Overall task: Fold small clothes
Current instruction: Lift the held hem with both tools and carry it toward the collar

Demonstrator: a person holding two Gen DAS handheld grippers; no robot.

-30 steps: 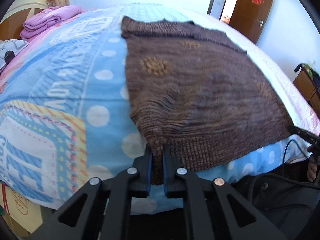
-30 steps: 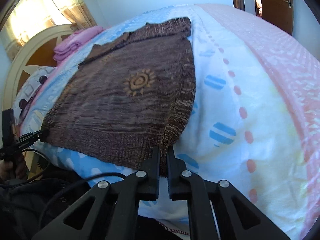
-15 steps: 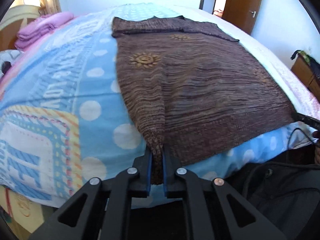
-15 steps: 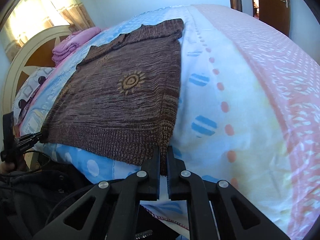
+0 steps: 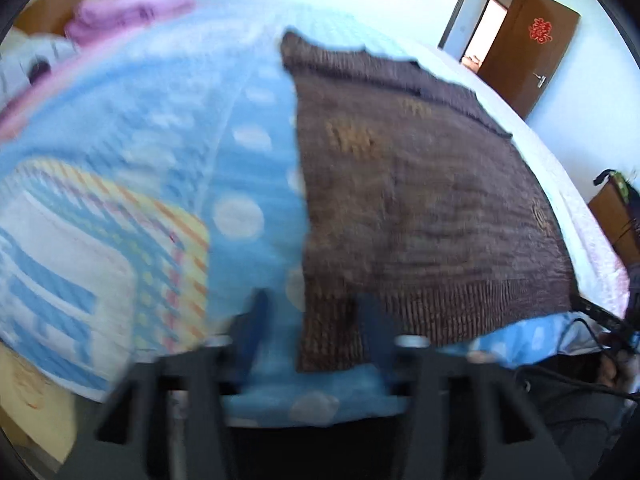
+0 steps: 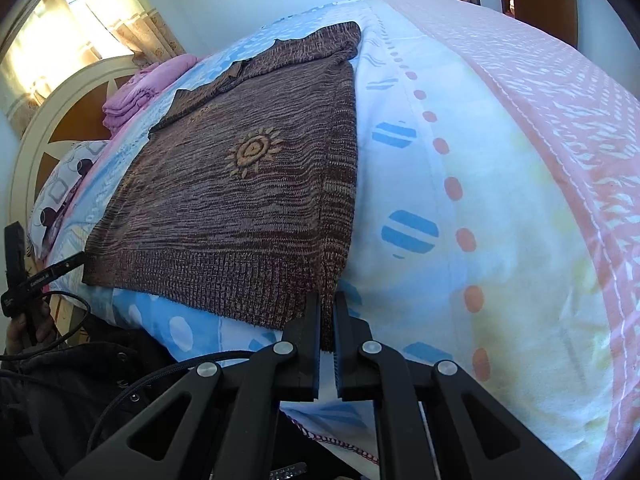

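A brown knit sweater (image 5: 420,200) with orange sun motifs lies flat on the bed, hem toward me. In the blurred left wrist view my left gripper (image 5: 316,312) is open, its fingers apart on either side of the sweater's near left hem corner, which lies loose on the bedspread. In the right wrist view the sweater (image 6: 248,184) shows its other side, and my right gripper (image 6: 327,312) is shut on its near right hem corner at the bed's edge.
The bed has a blue dotted bedspread (image 5: 160,168) with a pink and white part (image 6: 500,160). Folded purple cloth (image 5: 132,12) and a round headboard (image 6: 48,120) are at the far end. A brown door (image 5: 532,44) stands at right. Cables hang at the bed's near edge (image 6: 60,320).
My left gripper has opened and let go of the sweater's hem corner, and its view swings fast. The sweater now lies flatter. My right gripper still holds its corner.
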